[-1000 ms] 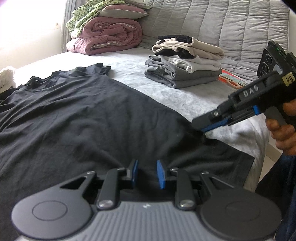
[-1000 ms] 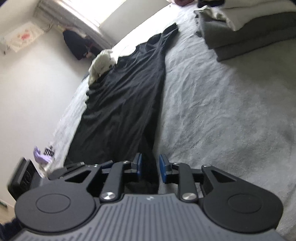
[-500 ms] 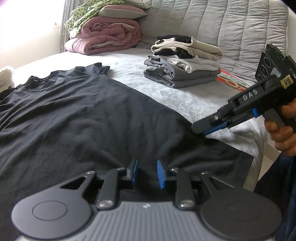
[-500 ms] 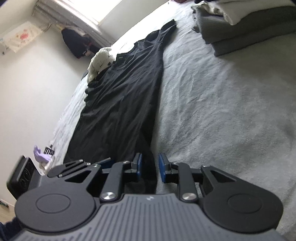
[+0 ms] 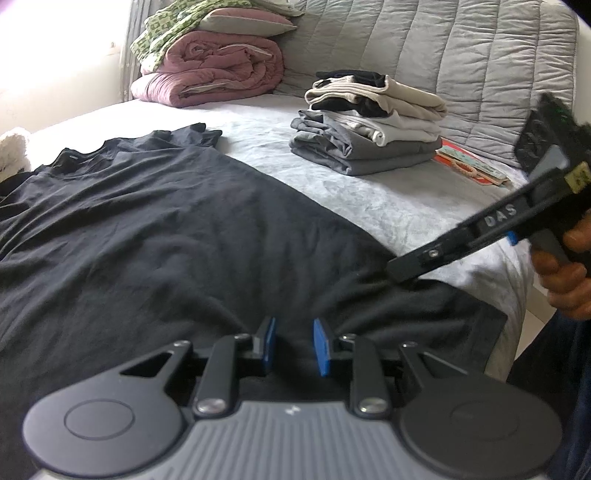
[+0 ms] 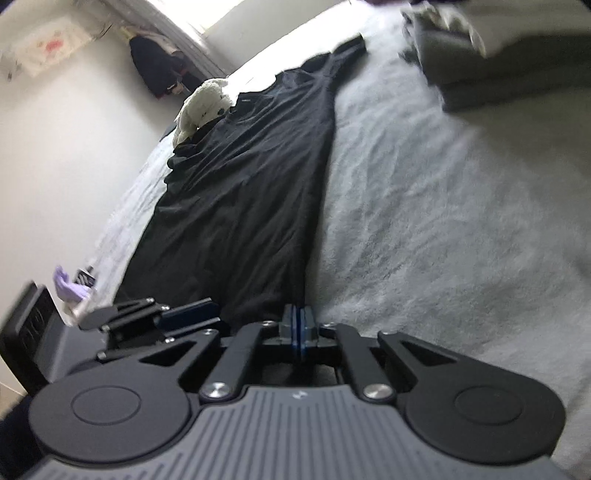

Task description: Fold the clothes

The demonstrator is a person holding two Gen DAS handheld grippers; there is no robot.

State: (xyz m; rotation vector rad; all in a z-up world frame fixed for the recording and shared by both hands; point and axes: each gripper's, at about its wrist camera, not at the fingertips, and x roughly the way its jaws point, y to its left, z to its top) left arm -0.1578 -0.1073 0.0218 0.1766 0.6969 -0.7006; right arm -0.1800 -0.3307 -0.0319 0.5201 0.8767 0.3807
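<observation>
1. Grey bedding covered the bed [image 5: 388,199], with a quilted grey backrest [image 5: 461,55] behind it.
2. Spread flat across the bed lay the black shirt [image 5: 166,229], collar towards the far end and hem at the near edge; in the right wrist view it ran away as a long dark strip [image 6: 251,192].
3. At the hem, the left gripper [image 5: 294,345] hovered low over the shirt with its blue pads [image 5: 268,343] a narrow gap apart and nothing between them.
4. Farther along the same side, the right gripper [image 5: 397,271] pressed its tip into the shirt's edge, where the cloth puckered. Its own camera showed the pads [image 6: 298,332] closed together at that edge; whether cloth sat between them could not be told.
5. A hand [image 5: 565,273] held the right gripper's handle.
6. Beyond the shirt, well apart from it, stood a stack [image 5: 369,125] of folded clothes in grey, white, beige and black.
7. Just beside the stack lay a flat reddish item [image 5: 469,164].
8. At the far left corner sat a rolled pink duvet [image 5: 214,70] under a green patterned cloth [image 5: 166,29] and a pillow [image 5: 247,16].
9. Near the collar rested a white fluffy object [image 6: 203,107].
</observation>
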